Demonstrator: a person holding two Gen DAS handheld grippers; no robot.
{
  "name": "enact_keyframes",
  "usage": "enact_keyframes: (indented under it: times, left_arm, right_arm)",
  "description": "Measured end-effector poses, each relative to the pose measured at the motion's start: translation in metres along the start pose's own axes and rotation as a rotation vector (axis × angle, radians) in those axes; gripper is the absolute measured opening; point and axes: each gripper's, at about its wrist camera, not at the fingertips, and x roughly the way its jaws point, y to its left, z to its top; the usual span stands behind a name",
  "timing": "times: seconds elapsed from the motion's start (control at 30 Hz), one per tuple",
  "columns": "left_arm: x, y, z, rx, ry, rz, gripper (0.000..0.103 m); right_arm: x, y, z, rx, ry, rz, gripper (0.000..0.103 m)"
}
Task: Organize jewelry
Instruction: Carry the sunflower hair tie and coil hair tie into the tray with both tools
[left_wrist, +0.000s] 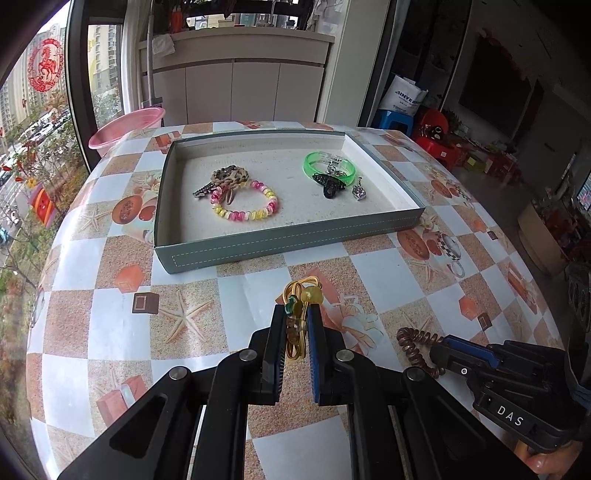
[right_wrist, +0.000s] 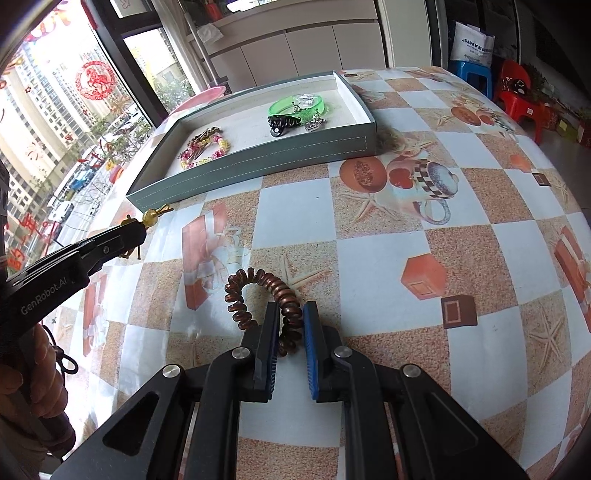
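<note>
My left gripper (left_wrist: 296, 312) is shut on a yellow cord bracelet (left_wrist: 297, 322) with a yellow bead and a green bead, in front of the grey tray (left_wrist: 295, 242). It also shows in the right wrist view (right_wrist: 142, 225). My right gripper (right_wrist: 291, 308) is shut on a brown spiral hair tie (right_wrist: 258, 286); it also shows in the left wrist view (left_wrist: 434, 350). The tray (right_wrist: 258, 162) holds a pink-yellow bead bracelet (left_wrist: 245, 203), a braided beige bracelet (left_wrist: 229, 175), a green bangle (left_wrist: 328, 166), a black hair clip (left_wrist: 330, 184) and a small silver charm (left_wrist: 358, 192).
The tray lies on a round table with a checkered orange-and-white cloth (left_wrist: 388, 273). A pink basin (left_wrist: 125, 127) stands beyond the table's far left edge by the window. Red and blue plastic stools (right_wrist: 517, 96) stand on the floor at the right.
</note>
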Motion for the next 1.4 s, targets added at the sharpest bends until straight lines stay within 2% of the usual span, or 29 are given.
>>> enact_keyframes:
  times: [0.23, 0.6, 0.73, 0.77, 0.8, 0.87, 0.97, 1.1, 1.3, 1.37, 1.4]
  left_arm:
    - [-0.007, 0.001, 0.009, 0.0, -0.026, 0.011, 0.024]
    - [-0.024, 0.01, 0.037, 0.012, -0.097, 0.053, 0.024]
    - [-0.023, 0.015, 0.039, 0.0, -0.097, 0.054, 0.024]
    - [-0.022, 0.015, 0.037, 0.0, -0.096, 0.056, 0.024]
    - [-0.022, 0.015, 0.036, 0.0, -0.093, 0.057, 0.024]
    - [-0.02, 0.015, 0.033, -0.002, -0.084, 0.053, 0.024]
    - [-0.018, 0.015, 0.03, 0.0, -0.075, 0.053, 0.024]
    - [-0.017, 0.013, 0.028, 0.001, -0.071, 0.051, 0.024]
    - [-0.014, 0.01, 0.024, 0.006, -0.059, 0.046, 0.024]
    - [-0.014, 0.01, 0.024, 0.008, -0.058, 0.046, 0.024]
    - [-0.015, 0.01, 0.024, 0.009, -0.058, 0.047, 0.024]
  right_arm:
    - [-0.007, 0.0, 0.012, -0.001, -0.024, -0.002, 0.014]
    - [-0.026, 0.001, 0.052, 0.0, -0.078, 0.02, 0.014]
    - [-0.012, 0.004, 0.051, -0.031, 0.003, 0.072, 0.015]
    - [-0.008, 0.004, 0.047, -0.039, 0.022, 0.062, 0.016]
    - [-0.004, 0.004, 0.043, -0.05, 0.04, 0.043, 0.02]
    - [0.0, 0.002, 0.034, -0.05, 0.045, 0.021, 0.037]
    - [0.004, -0.005, 0.025, -0.032, 0.063, 0.022, 0.039]
    - [0.009, -0.008, 0.016, -0.042, 0.089, 0.0, 0.039]
    - [0.009, 0.003, 0.012, -0.109, 0.081, -0.037, 0.038]
    - [0.01, 0.008, 0.011, -0.136, 0.081, -0.059, 0.026]
    - [0.011, 0.01, 0.011, -0.147, 0.086, -0.066, 0.014]
